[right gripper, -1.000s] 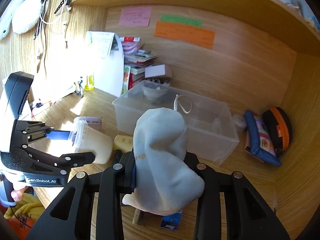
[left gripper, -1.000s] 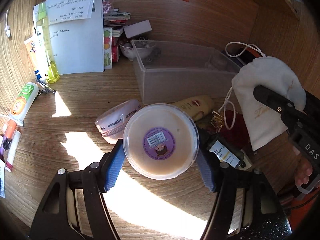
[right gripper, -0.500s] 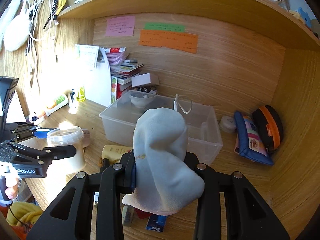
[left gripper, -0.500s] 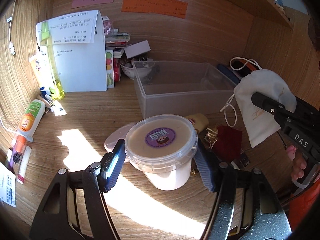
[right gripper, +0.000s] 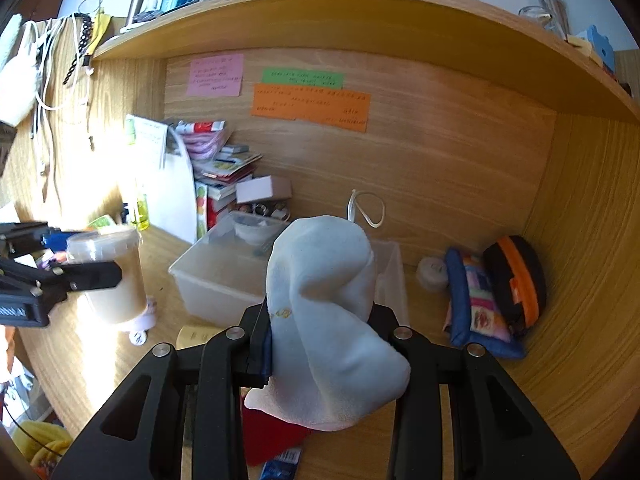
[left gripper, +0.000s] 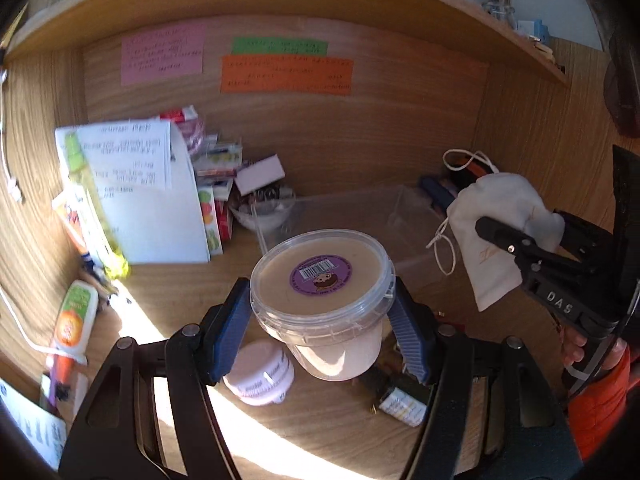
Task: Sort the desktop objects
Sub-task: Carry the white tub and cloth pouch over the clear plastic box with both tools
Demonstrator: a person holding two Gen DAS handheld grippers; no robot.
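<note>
**deskrat:** ok so what's each tool actually holding here?

**umi_fan:** The left gripper (left gripper: 320, 332) is spread wide, blue pads (left gripper: 230, 336) clamped on either side of a clear plastic tub (left gripper: 322, 300) full of beige stuff, lid on, purple barcode sticker on top. The tub is lifted clear of the wooden desk (left gripper: 168, 292). The right gripper (right gripper: 320, 344) has its jaws much closer together, pinched on a white drawstring pouch (right gripper: 324, 320) that bulges up between them, its cord loop poking out at the top.

**deskrat:** and where's that relative to the bin?

**umi_fan:** The clear storage bin (right gripper: 208, 280) sits just behind both. In the left wrist view the tub hangs in front of the bin's near wall; below it on the desk are a pink round tin (left gripper: 260, 380) and a small dark bottle with a label (left gripper: 396, 400). The pouch is off to the tub's right, also in the air, roughly over the bin's near right corner as far as I can tell.

**deskrat:** rest of the desk?

**umi_fan:** A red cloth (right gripper: 272, 436) lies under the right gripper. Further right, a blue patterned pouch (right gripper: 476, 304) and a black-and-orange case (right gripper: 516, 280) lean in the corner. Back left, a stack of books and boxes (right gripper: 224, 176) and a white paper sheet (left gripper: 160, 208). Pink, green and orange notes (right gripper: 312, 106) are stuck on the back panel.
</note>
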